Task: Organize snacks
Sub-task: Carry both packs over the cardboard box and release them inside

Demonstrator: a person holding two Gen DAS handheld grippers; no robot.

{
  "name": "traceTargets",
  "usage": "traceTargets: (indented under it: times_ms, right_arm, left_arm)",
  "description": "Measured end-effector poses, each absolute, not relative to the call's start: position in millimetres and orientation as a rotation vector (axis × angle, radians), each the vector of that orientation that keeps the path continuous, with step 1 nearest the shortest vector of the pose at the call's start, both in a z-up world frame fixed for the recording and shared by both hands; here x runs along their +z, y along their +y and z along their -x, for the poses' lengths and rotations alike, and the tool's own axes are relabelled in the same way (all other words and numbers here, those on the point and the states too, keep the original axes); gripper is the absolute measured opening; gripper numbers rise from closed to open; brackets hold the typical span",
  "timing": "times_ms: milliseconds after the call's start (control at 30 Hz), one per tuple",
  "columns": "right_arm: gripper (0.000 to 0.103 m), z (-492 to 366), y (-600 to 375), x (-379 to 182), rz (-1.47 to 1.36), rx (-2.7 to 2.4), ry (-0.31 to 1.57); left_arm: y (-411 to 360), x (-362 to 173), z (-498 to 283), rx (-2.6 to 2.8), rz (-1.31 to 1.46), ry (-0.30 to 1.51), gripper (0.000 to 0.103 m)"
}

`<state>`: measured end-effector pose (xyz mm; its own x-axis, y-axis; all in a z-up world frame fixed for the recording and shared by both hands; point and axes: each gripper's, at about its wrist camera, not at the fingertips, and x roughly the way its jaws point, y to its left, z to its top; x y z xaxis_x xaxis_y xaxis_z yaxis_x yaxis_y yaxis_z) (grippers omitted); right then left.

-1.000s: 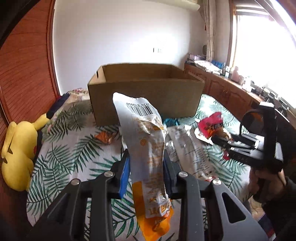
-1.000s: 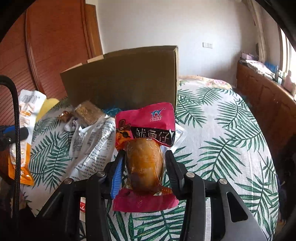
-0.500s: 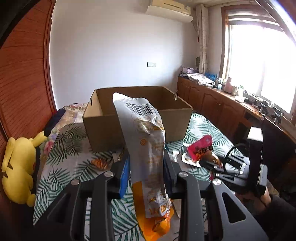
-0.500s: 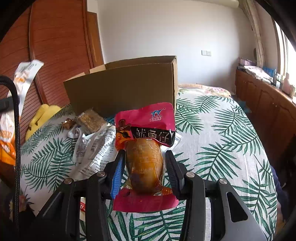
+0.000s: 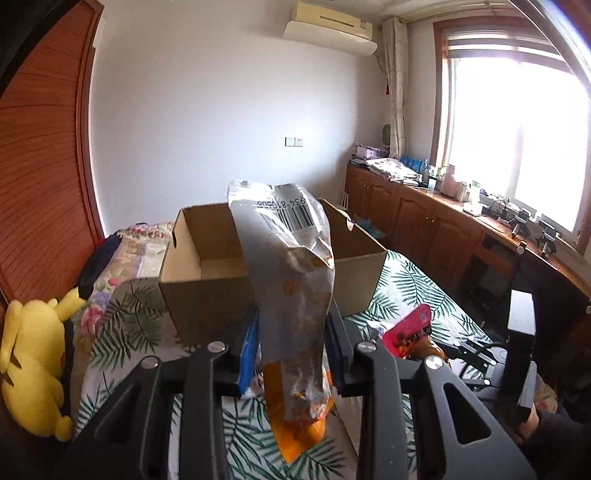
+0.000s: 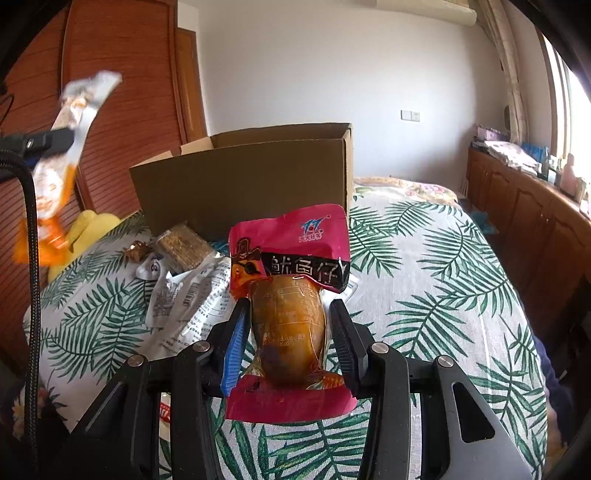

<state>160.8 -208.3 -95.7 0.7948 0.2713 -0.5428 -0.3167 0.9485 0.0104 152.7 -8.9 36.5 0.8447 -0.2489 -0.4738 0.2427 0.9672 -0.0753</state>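
Now the left claw (image 5: 291,343) grips a long bag (image 5: 291,280) at frame centre, before the box (image 5: 207,295). Right claw (image 6: 286,334) clamps the pink pack (image 6: 291,254).

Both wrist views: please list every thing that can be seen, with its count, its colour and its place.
Cardboard box: one, brown, open top, on the bed.
Long snack bag: one, silver and orange, held up in front of the box.
Pink snack pack: one, pink with a brown piece inside, held above the bedspread.
White packets: at least two, white with print, flat on the bedspread near the box.
Brown bar: one, in clear wrap, by the box.
Bedspread: one, white with green leaves.
Plush toy: one, yellow, at the bed's left edge.
Cabinets: a brown row under the window.
Air conditioner: one, cream, high on the wall.
Left gripper: black, jaws shut on the long bag.
Right gripper: black, jaws shut on the pink pack.
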Motion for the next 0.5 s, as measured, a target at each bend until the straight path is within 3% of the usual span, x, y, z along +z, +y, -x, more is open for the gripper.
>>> traceTargets:
  times_ms: [500]
  right_arm:
    - [0.043,-197.1,-199.4,-31.2,0.131,0.33,0.491]
  left_arm:
    - [-2.4,60.8,-223.6,-0.339,-0.006,0.464,0.03]
